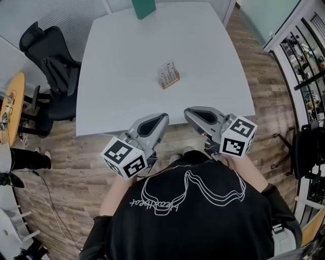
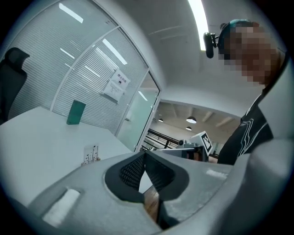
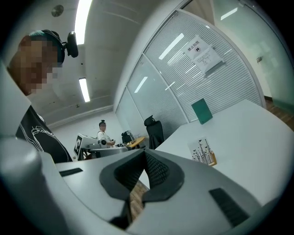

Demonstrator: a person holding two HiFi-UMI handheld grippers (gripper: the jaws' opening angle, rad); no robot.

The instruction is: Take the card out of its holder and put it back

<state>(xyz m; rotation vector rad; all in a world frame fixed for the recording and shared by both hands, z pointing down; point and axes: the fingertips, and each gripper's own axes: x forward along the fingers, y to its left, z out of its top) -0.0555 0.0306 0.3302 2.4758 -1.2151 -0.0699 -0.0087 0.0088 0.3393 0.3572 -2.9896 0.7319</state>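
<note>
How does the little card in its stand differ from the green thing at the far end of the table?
The card is pale with a dark printed pattern; the green thing is one plain colour. The card sits in a wooden stand near the table's middle; the green thing stands at the far edge, with no stand visible. Both stand upright on the white table.

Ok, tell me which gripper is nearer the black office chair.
Left. The left gripper hovers off the near edge of the table, on the side where the black office chair stands; the right gripper is beside it, farther from the chair.
</note>
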